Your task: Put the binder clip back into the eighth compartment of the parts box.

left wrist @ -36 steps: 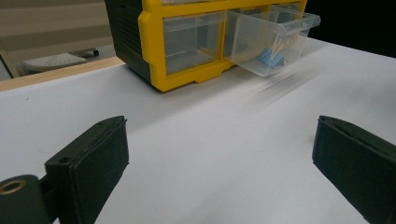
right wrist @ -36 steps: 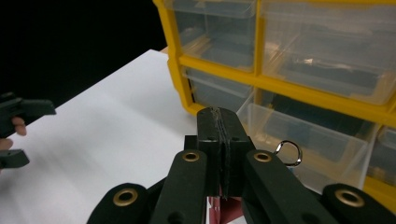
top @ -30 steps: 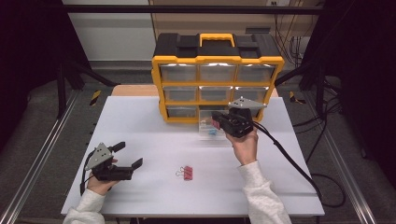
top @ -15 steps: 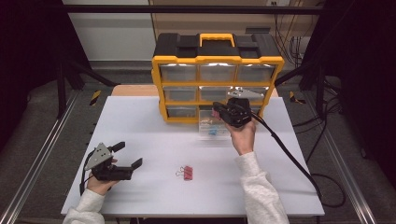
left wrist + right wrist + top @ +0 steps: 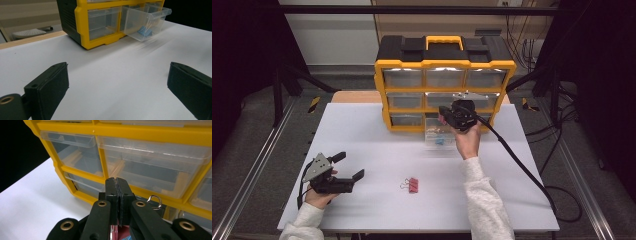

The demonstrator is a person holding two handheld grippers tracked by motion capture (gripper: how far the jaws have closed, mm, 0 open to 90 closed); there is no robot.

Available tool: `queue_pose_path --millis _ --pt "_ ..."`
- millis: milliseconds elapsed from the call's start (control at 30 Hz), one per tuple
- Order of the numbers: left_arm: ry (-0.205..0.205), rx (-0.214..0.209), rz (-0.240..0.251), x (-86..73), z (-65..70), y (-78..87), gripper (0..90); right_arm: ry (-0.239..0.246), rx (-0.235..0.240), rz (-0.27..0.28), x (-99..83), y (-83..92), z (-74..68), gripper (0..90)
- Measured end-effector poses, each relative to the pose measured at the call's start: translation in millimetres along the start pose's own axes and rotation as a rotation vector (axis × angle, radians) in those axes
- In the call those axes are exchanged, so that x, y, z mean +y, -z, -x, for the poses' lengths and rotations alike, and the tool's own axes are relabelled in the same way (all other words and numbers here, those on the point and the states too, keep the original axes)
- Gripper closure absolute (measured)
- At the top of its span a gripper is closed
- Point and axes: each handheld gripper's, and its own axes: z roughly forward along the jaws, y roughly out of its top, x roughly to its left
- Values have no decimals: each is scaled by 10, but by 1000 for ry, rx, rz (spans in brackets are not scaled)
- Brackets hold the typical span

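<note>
Right gripper: The right gripper [image 5: 444, 112] hovers at centre frame, tight against the front of the yellow drawer cabinet [image 5: 444, 65]. Its jaws are pressed fully together, and nothing can be made out between them.
Close view: In the right gripper view the closed tips [image 5: 117, 181] point at the cabinet's middle row. A wire loop [image 5: 154, 202] and slivers of red and blue peek out behind the fingers at bottom centre. It is not clear whether these lie in the drawer.
Open drawer: The clear drawer [image 5: 439, 137] juts from the bottom row, directly below the right gripper in the high view. A blue binder clip [image 5: 145, 31] lies inside it.
Red binder clip: The red binder clip [image 5: 413, 185] lies alone on the white table [image 5: 377, 135] at lower centre, well apart from both grippers.
Left gripper: The left gripper [image 5: 349, 165] rests at lower left with its jaws spread wide and nothing between them.
Step in hand: This looks like sorting clips into the drawer, with the right gripper working at the cabinet front.
Doing it well: Any push on the drawer should be square on its front wall and slow, so the cabinet does not slide. If the red clip comes next, the jaws need to open before coming down and pinch its body rather than the springy wire handles. The trailing cable should stay off the drawer.
</note>
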Motion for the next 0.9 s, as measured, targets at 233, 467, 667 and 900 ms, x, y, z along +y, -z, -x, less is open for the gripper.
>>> queue_pose_path --millis 233,467,667,900 --pt "-1 0 -2 -2 -2 -2 32 -10 -8 -11 -36 -83 4 891" --pt "0 1 0 -2 -4 4 32 -16 -13 -36 -98 -203 8 891" --pt "4 3 5 -1 -11 14 32 -15 -14 -68 -187 -314 -17 891" --pt "2 3 5 1 -9 14 32 -40 -21 -94 -285 -399 16 891"
